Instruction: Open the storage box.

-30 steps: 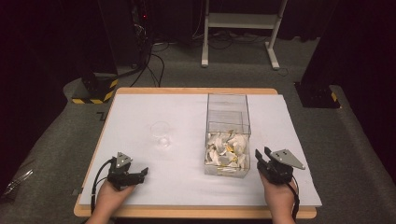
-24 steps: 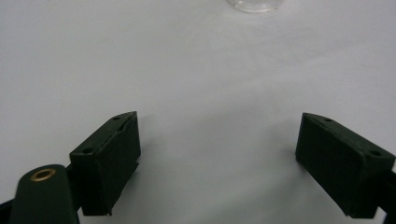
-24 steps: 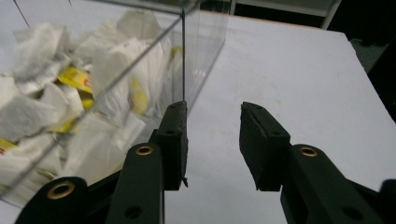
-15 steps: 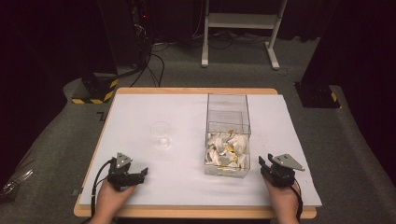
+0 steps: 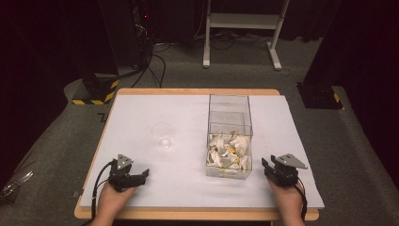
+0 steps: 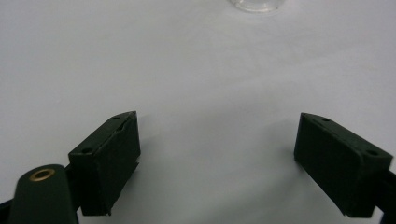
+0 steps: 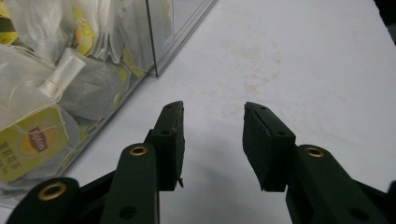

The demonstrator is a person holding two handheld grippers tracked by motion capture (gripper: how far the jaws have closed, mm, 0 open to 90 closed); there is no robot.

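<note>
Tea bags (image 5: 229, 149) fill the near half of a clear box (image 5: 229, 109) at mid-table in the high view, none lifted out yet; a small glass (image 5: 162, 135) stands empty to its left, well apart. My left gripper (image 5: 141, 176) and right gripper (image 5: 266, 165) rest near the table's front edge. Left gripper view: my jaws gape wide over bare white table (image 6: 196, 70), holding nothing. Right gripper view: my jaws, having just been opening, stand part-open and empty just beside the box wall (image 7: 180, 32), which bars the bags (image 7: 42, 102) from the side.
</note>
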